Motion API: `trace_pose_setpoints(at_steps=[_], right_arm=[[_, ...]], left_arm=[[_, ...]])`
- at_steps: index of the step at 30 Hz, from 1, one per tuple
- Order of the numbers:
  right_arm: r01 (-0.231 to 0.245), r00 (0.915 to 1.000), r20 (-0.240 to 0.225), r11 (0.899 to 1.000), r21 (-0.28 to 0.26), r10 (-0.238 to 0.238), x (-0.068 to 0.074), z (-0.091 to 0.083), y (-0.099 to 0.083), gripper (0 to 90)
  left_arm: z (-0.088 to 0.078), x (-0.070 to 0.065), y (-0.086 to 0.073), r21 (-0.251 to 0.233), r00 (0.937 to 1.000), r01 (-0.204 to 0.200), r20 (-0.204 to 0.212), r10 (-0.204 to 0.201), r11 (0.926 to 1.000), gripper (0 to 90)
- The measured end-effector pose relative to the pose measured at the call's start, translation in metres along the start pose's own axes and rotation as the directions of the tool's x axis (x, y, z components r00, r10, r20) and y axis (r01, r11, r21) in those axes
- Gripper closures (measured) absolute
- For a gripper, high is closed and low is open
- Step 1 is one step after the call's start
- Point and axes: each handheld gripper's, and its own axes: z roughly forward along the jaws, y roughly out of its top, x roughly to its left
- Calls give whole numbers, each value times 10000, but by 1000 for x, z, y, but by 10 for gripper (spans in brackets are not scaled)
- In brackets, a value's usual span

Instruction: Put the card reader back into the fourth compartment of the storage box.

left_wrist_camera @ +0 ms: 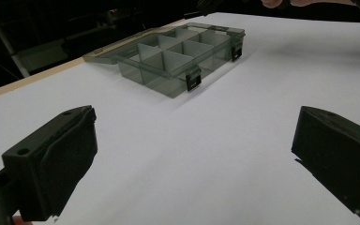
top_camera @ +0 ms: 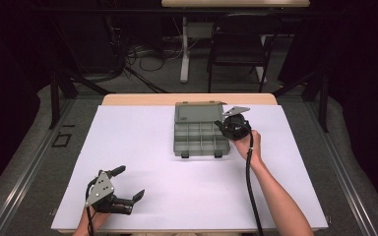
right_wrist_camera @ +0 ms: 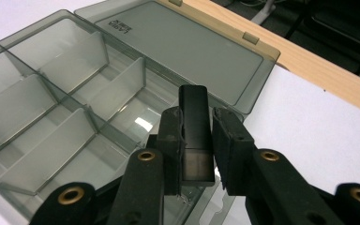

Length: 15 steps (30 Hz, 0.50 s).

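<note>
A smoky-grey clear compartment box (top_camera: pixel 200 140) lies open at the table's middle back, with its lid (top_camera: pixel 198 112) folded flat behind it. My right gripper (top_camera: pixel 225 126) hovers over the box's right rear corner. In the right gripper view that gripper (right_wrist_camera: pixel 197 123) is shut on a small black rectangular block (right_wrist_camera: pixel 195 117), held upright above a divided cell of the box (right_wrist_camera: pixel 51 117). The cells I can see hold nothing. My left gripper (top_camera: pixel 129 183) rests near the front left edge, jaws wide open with nothing between them. The left gripper view looks from that gripper (left_wrist_camera: pixel 192 154) across bare white surface to the box (left_wrist_camera: pixel 178 56).
A white sheet (top_camera: pixel 142 147) covers the table, with a wooden strip (top_camera: pixel 138 99) showing along the far edge. Two black latches (top_camera: pixel 184 155) stick out from the box's near side. A dark chair (top_camera: pixel 238 44) and a table leg (top_camera: pixel 184 49) stand beyond the table.
</note>
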Motion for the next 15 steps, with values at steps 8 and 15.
trace_pose_setpoints(at_steps=[8,15], right_arm=[[-62,9999,-114,9994,354,67,2,2,-1,458],[-495,9947,-895,9987,70,500,0,-16,-1,188]], left_arm=[[-1,1,0,2,10000,-4,-6,4,10000,4],[0,0,0,29,10000,-14,6,14,10000,4]])
